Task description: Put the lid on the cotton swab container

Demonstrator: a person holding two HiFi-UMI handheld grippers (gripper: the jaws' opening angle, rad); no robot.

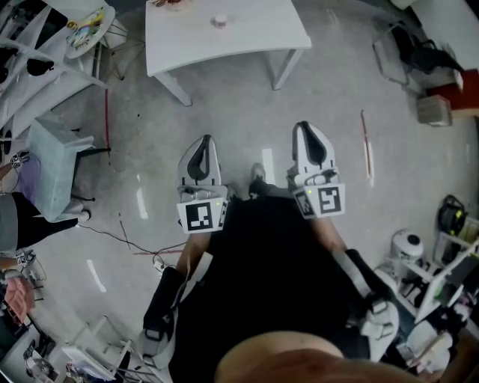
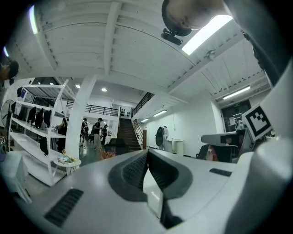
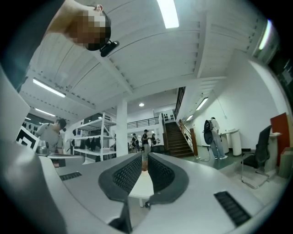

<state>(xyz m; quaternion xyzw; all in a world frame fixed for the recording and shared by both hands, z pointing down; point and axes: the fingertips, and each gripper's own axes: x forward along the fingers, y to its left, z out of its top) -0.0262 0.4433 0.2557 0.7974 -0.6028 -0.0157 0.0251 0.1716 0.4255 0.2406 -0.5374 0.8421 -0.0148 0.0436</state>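
I stand a few steps short of a white table [image 1: 247,37] at the top of the head view. A small round pale object [image 1: 218,21] sits on it, too small to tell whether it is the container or its lid. My left gripper [image 1: 203,141] and right gripper [image 1: 308,127] are held close to my body, over the floor, both pointing toward the table. The left gripper [image 2: 147,157] has its jaws together with nothing between them. In its own view the right gripper [image 3: 144,162] is likewise shut and empty. Both gripper views look out level across a large white hall.
A small round side table [image 1: 90,30] with colourful items stands at the far left. A pale blue stool [image 1: 56,168] and another person [image 1: 15,221] are at the left. Cables [image 1: 127,239] lie on the floor. Shelving and clutter [image 1: 434,284] fill the right. A staircase [image 3: 176,137] is in the distance.
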